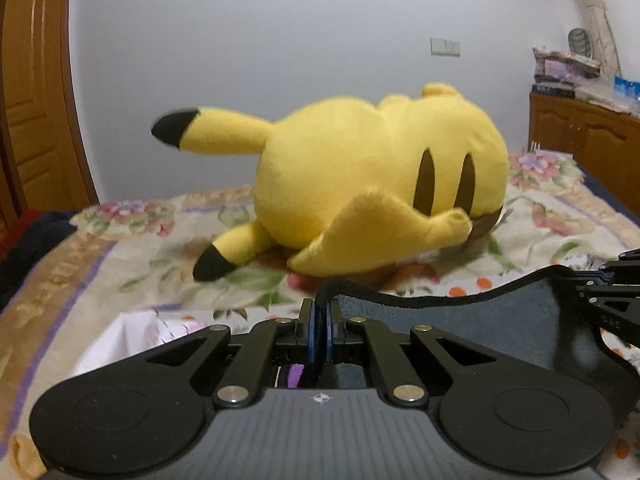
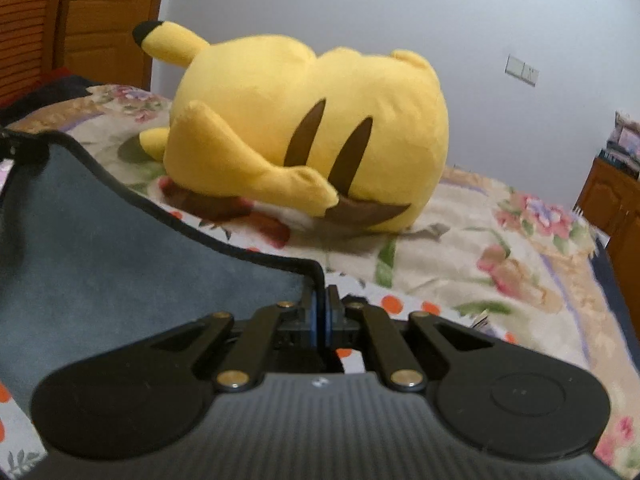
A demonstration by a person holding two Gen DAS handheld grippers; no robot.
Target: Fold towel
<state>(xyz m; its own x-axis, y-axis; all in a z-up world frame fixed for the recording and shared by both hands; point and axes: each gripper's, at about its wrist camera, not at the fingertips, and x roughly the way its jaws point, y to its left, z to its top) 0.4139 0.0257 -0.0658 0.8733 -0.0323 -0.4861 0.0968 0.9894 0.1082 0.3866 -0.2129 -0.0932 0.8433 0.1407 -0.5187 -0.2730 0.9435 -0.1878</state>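
A dark grey towel (image 1: 460,320) with a black hemmed edge hangs between my two grippers above the bed. My left gripper (image 1: 320,312) is shut on the towel's left corner, the black hem pinched between its blue pads. My right gripper (image 2: 320,308) is shut on the towel's (image 2: 120,264) right corner, with the cloth stretching away to its left. The right gripper also shows at the right edge of the left wrist view (image 1: 608,292). The towel's lower part is hidden under the gripper bodies.
A big yellow plush toy (image 1: 360,184) lies on the floral bedspread (image 1: 120,248) just beyond the towel; it also shows in the right wrist view (image 2: 304,132). A wooden door (image 1: 32,100) stands at the left, a wooden cabinet (image 1: 584,140) with stacked items at the right.
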